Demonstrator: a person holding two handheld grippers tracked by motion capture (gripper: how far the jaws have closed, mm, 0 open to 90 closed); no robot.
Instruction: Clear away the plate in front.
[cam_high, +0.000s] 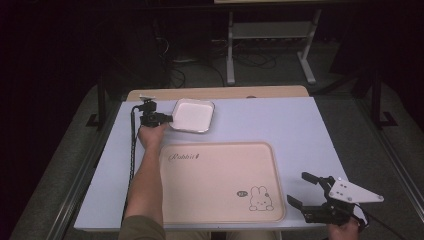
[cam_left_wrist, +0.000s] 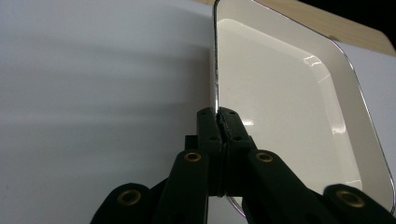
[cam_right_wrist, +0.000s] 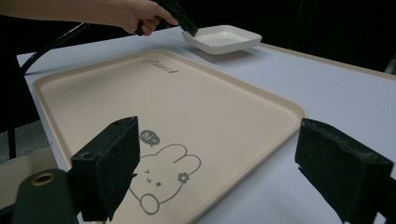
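One white dish (cam_high: 192, 115) sits near the far edge of the tabletop (cam_high: 280, 122), toward its far left corner. The left gripper (cam_high: 167, 119) has its jaws clamped on the dish's near-left rim; in the left gripper view the two jaws meet on that thin metal-edged rim (cam_left_wrist: 217, 100) of the dish (cam_left_wrist: 285, 107). One beige tray (cam_high: 215, 182), printed with a rabbit drawing (cam_high: 261, 198) and a script word (cam_high: 185, 156), lies along the near edge of the tabletop, apart from the dish. The right gripper (cam_high: 306, 189) hovers at the near right corner, just beside the tray's right edge, jaws spread wide and holding nothing. Two grippers, one dish, one tray. In the right gripper view the left hand (cam_right_wrist: 135, 14) grips its tool beside the dish (cam_right_wrist: 223, 38).
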